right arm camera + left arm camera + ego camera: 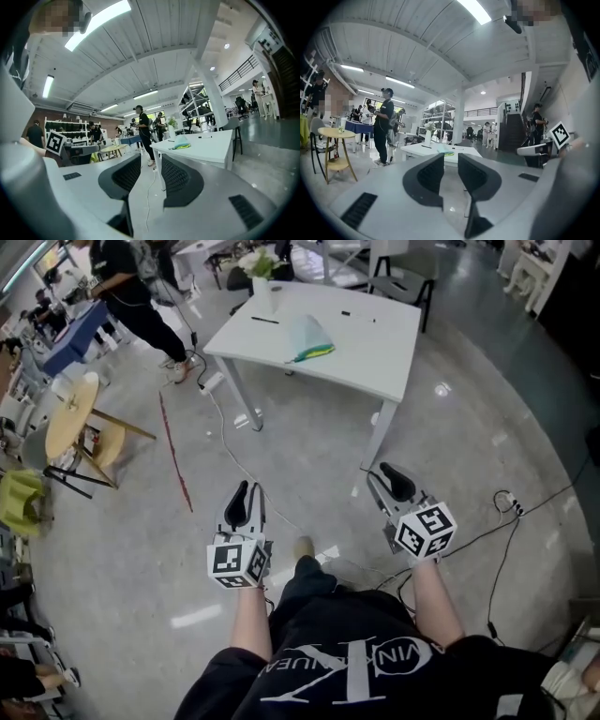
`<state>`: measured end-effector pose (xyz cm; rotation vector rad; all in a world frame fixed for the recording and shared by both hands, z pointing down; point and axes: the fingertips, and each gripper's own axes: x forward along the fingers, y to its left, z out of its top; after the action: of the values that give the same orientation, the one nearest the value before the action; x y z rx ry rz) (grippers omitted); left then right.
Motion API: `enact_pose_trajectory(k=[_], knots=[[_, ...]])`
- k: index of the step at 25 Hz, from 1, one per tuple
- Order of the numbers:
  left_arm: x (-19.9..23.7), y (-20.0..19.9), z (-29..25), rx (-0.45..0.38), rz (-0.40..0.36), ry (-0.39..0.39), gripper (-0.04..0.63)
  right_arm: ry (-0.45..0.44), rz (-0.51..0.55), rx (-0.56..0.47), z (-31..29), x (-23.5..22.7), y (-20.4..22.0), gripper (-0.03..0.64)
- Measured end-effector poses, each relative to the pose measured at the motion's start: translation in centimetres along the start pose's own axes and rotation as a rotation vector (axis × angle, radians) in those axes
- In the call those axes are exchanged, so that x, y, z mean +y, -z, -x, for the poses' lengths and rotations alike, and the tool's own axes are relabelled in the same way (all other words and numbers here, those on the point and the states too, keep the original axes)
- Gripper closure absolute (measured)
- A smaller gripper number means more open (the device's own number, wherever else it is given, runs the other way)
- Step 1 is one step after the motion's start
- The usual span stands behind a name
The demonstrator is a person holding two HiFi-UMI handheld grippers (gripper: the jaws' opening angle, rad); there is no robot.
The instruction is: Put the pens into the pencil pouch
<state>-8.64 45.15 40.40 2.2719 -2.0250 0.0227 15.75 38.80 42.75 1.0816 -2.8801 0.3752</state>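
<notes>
The pencil pouch, pale teal with a yellow-green edge, lies on a white table some way ahead of me. One dark pen lies to its left, and another pen behind it on the right. My left gripper and right gripper hang over the grey floor, well short of the table. Both point toward it. Each is open, and the floor shows through its jaws. The left gripper looks at the table. Past the right gripper lies the pouch.
A white vase stands at the table's back left. A person walks at the far left near a round wooden table. Cables and a red line run across the floor. A chair stands behind the table.
</notes>
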Motion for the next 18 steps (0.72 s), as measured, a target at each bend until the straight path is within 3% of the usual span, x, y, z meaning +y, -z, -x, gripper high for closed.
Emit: enact_pose_trajectory(k=[18], knots=[[9.6, -1.9, -16.9, 0.028, -0.02, 0.159, 0.506, 0.129, -0.069, -0.04, -14.5, -5.8, -2.5, 0.453]])
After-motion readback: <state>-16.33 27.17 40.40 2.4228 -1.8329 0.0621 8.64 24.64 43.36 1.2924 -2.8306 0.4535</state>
